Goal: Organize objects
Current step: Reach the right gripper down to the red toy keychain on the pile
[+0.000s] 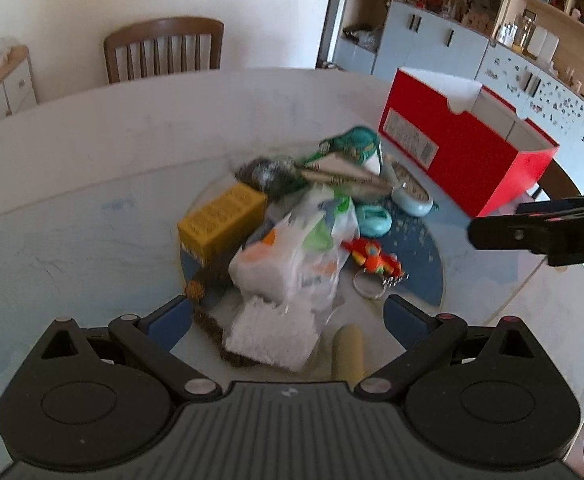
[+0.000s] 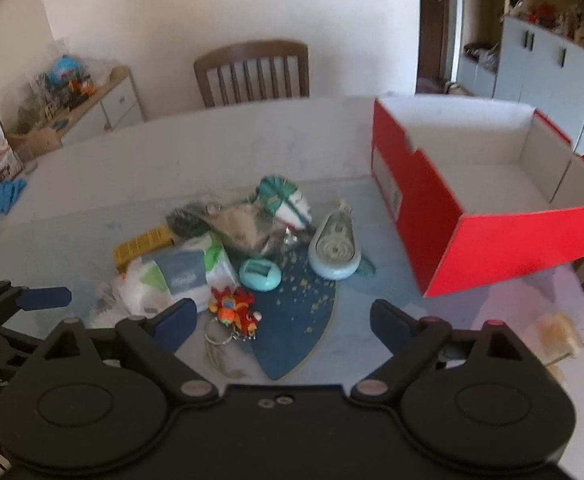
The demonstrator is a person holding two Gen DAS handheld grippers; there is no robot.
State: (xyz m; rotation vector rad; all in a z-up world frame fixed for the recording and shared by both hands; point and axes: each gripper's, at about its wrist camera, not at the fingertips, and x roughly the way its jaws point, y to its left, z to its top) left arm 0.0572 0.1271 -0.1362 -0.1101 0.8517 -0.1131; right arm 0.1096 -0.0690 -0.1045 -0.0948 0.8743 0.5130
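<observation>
Both our jaws spread wide above the pile on the bench.

We hold the left gripper [image 1: 288, 316] over the tissue packet [image 1: 288, 260], beside the yellow box [image 1: 220, 220] and keychain [image 2: 234, 308]; the right gripper [image 2: 282, 324] hovers released, red box [image 2: 491, 216] rightmost.

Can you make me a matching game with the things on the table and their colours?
Things:
1. shoe box
2. ridged block
3. round case
4. parrot keychain

Colours:
A. yellow
B. orange, red and green
C. red outside, white inside
D. light blue-green

Pairs: 1-C, 2-A, 3-D, 4-B
</observation>
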